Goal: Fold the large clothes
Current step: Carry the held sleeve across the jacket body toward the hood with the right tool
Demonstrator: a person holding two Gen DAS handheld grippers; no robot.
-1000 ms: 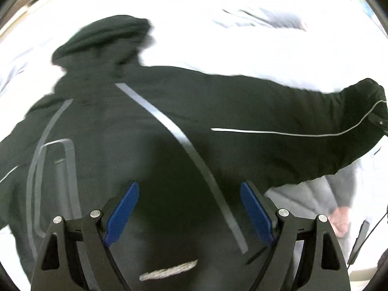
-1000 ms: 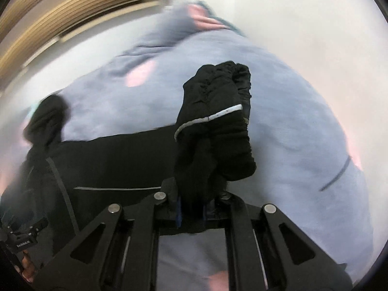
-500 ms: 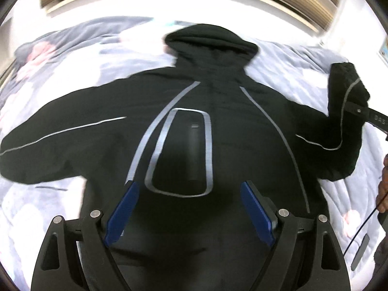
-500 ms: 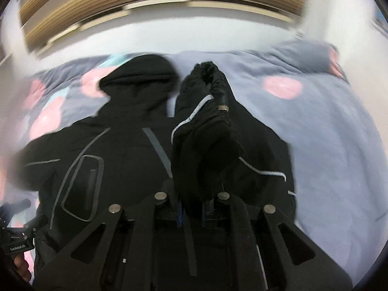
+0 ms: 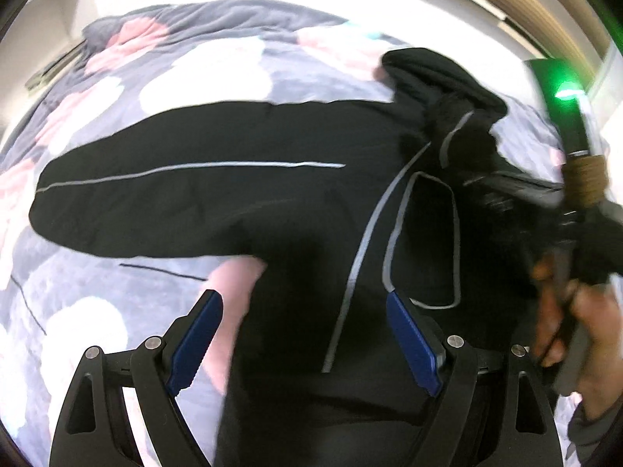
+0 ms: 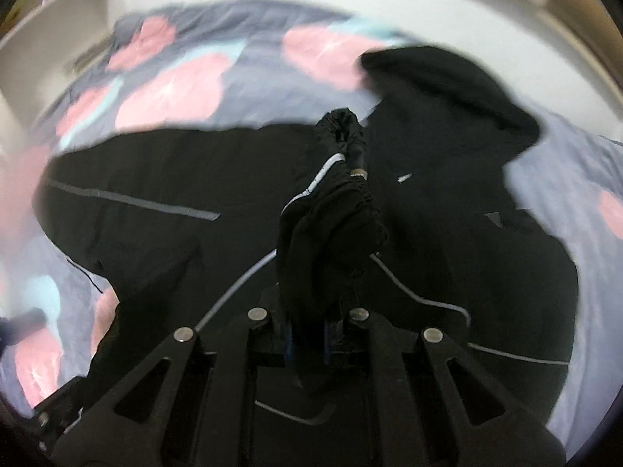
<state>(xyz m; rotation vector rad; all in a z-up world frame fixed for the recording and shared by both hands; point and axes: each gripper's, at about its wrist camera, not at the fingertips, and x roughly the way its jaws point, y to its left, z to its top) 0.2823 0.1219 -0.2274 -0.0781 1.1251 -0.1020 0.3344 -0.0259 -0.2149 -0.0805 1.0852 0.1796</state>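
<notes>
pinching jacket sleeve point(image 6: 331, 210), right gripper point(image 6: 307, 334) tilted downward; left gripper point(image 5: 303, 342) agape.

In the right wrist view the right gripper point(image 6: 307, 344) has its blue pads buried in the bunched sleeve cuff point(image 6: 331, 210) of the black jacket point(image 6: 447, 210), so the pads barely show, and motion blur smears the hood point(image 6: 440, 74) and the floral quilt point(image 6: 167, 89). In the left wrist view the person's hand point(image 5: 584, 323) at the right edge is blurred and cut off. The jacket's lower hem runs out of frame behind the left gripper point(image 5: 303, 344).
</notes>
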